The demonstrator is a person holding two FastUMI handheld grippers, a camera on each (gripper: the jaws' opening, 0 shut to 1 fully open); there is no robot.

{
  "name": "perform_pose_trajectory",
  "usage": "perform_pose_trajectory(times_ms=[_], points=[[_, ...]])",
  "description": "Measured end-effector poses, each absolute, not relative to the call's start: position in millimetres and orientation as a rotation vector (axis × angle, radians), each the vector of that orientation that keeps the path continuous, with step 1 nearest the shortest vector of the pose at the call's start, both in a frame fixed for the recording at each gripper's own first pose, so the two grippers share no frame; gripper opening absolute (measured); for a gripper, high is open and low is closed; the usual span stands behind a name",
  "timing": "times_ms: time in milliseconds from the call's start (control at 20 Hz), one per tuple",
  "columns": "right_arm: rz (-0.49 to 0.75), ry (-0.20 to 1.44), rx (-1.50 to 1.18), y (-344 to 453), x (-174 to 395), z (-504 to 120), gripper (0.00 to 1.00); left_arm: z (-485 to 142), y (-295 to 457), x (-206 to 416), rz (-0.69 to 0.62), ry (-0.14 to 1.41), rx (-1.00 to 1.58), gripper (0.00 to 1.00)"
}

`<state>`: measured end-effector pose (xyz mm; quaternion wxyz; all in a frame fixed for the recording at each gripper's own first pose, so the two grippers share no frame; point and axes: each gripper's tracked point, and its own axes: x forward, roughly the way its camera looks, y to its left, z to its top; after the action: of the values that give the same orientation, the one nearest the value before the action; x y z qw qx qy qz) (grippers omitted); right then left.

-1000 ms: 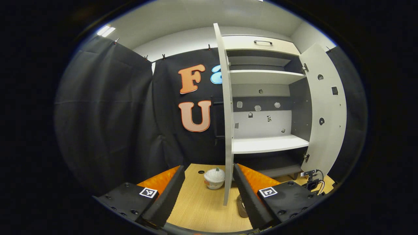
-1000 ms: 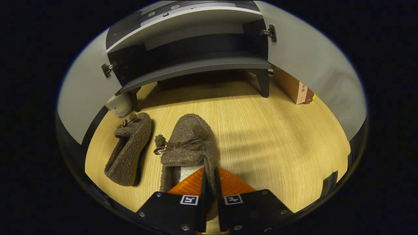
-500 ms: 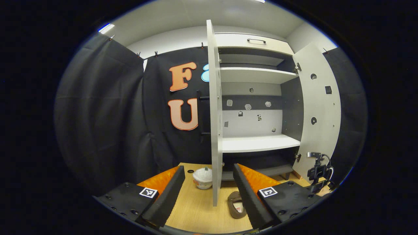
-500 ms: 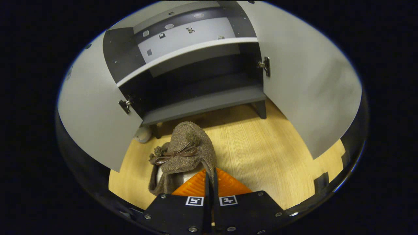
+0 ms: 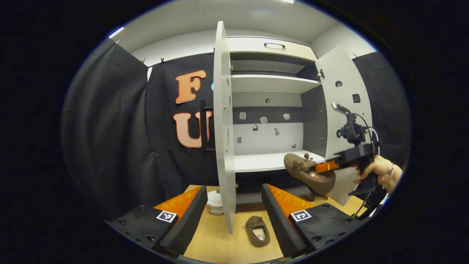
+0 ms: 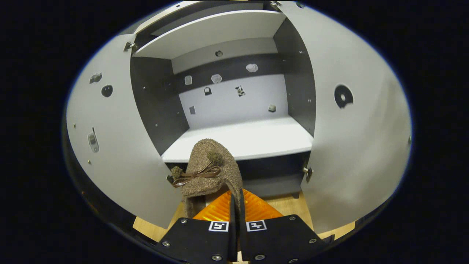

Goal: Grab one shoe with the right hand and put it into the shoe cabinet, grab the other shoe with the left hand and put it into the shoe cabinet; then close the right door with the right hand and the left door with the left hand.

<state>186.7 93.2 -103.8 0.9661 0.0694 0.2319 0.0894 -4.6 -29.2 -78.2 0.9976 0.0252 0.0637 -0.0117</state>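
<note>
My right gripper point(image 6: 235, 200) is shut on the heel rim of a brown fuzzy shoe point(image 6: 210, 170) with a bow, held in the air in front of the white middle shelf point(image 6: 249, 141) of the shoe cabinet. In the left gripper view that same shoe point(image 5: 309, 174) hangs from the right gripper point(image 5: 324, 167), held by a hand, just before the shelf point(image 5: 260, 161). The other brown shoe point(image 5: 257, 231) lies on the wooden floor by the left door point(image 5: 222, 132). My left gripper point(image 5: 234, 205) is open with nothing between its fingers. Both cabinet doors stand open.
A small white pot point(image 5: 214, 201) sits on the floor behind the left door's edge. The right door point(image 6: 351, 139) swings out wide on the right. Black cloth hangs left of the cabinet. A dark lower shelf point(image 6: 271, 183) lies under the white one.
The right gripper has lifted its shoe off the floor up to the level of the white middle shelf. The left gripper's view has shifted right, bringing the floor shoe and the right gripper into sight.
</note>
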Motion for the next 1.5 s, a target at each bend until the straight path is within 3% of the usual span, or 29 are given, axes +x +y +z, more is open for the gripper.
perform_pose_trajectory(times_ms=[300,600,850,1050,1200,1300,1400,1500], points=[[0.120,0.390,0.094,87.4,289.8,-31.2,0.03,-86.8,-31.7,0.4,-0.032,0.144,0.043,0.96],[0.035,0.496,0.094,80.4,383.2,-75.1,0.03,-95.3,-21.5,11.4,-0.006,0.169,0.043,0.97],[0.000,0.533,0.139,78.0,411.5,-95.4,0.03,-104.2,-16.5,15.8,0.017,0.191,0.036,0.96],[0.011,0.478,0.121,72.8,405.1,-77.2,0.18,-109.5,-18.5,17.9,0.016,0.202,0.024,0.97],[0.036,0.432,0.106,71.7,382.7,-60.8,0.37,-112.3,-21.3,19.0,0.009,0.207,0.008,0.99],[0.054,0.382,0.116,71.9,358.7,-46.4,0.41,-113.3,-22.2,19.6,0.004,0.204,0.002,0.99],[0.063,0.326,0.111,67.1,330.1,-34.3,0.60,-118.2,-23.9,21.4,0.002,0.204,0.005,0.96],[0.079,0.280,0.102,64.3,299.6,-25.8,0.72,-130.8,-32.6,25.1,-0.004,0.205,0.009,0.95]])
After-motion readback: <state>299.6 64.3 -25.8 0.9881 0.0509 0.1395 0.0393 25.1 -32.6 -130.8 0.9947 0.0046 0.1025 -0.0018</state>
